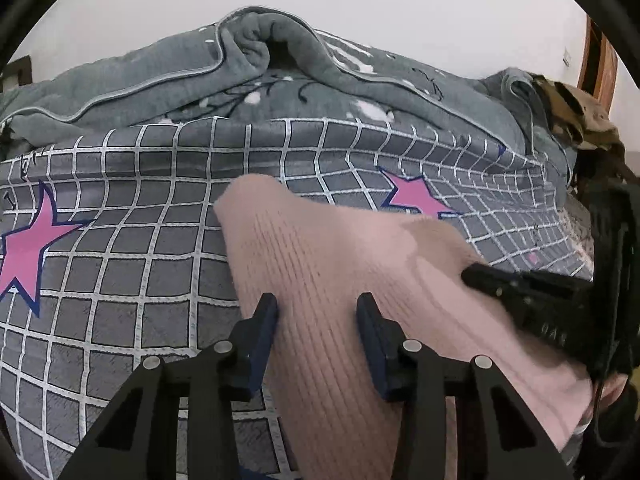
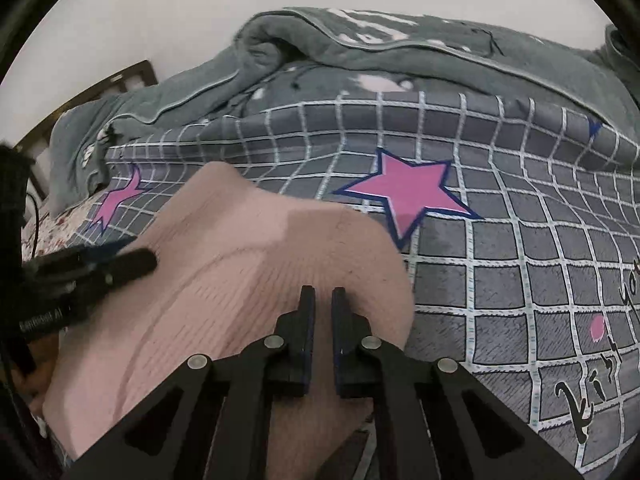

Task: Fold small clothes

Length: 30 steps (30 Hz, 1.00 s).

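Note:
A pale pink ribbed knit garment (image 1: 320, 264) lies on the grey checked bed sheet (image 1: 132, 248). My left gripper (image 1: 317, 300) hovers over its left part with jaws apart and nothing between them. My right gripper (image 2: 322, 292) sits over the garment's right edge (image 2: 280, 248); its jaws are nearly together with a thin gap, and I cannot tell whether cloth is pinched. The right gripper shows in the left wrist view (image 1: 480, 274) touching the garment. The left gripper shows in the right wrist view (image 2: 136, 260) over the pink cloth.
A rumpled grey fleece blanket (image 1: 260, 60) is piled along the far side of the bed. Pink stars (image 2: 408, 192) mark the sheet. A brown-patterned cloth (image 1: 576, 116) lies at the far right. A wooden bed frame (image 2: 100, 88) shows at the left.

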{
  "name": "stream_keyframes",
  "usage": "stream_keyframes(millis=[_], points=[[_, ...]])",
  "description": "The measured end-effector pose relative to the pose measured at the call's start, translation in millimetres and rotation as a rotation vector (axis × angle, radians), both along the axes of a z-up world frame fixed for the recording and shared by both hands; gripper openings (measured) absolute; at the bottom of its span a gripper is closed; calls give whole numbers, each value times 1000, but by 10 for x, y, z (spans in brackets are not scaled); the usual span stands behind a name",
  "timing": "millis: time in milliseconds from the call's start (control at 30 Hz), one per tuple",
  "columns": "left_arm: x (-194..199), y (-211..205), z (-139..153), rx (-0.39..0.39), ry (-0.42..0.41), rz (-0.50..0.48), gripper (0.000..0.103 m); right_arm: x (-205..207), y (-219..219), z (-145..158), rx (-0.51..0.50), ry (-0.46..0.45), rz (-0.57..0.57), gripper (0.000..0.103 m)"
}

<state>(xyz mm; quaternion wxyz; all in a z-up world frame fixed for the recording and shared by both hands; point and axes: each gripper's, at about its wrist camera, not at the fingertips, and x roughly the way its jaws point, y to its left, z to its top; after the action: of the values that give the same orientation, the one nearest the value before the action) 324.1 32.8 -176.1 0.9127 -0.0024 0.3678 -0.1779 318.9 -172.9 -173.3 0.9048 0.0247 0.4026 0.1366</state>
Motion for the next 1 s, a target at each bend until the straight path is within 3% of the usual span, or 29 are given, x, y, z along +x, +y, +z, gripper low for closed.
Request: stream_keyframes(millis=[633, 800, 900, 1000], points=[[-55, 9, -41, -12, 9, 40, 45, 14, -56, -45, -8, 12, -34, 5], [-136, 35, 11, -18, 7, 41, 46, -100, -135, 63, 19, 9, -34, 6], [-199, 70, 61, -38, 7, 37, 48, -295, -147, 232, 22, -39, -46, 11], [-271, 93, 91, -71, 11, 24, 51, -523, -86, 345, 23, -85, 12, 13]])
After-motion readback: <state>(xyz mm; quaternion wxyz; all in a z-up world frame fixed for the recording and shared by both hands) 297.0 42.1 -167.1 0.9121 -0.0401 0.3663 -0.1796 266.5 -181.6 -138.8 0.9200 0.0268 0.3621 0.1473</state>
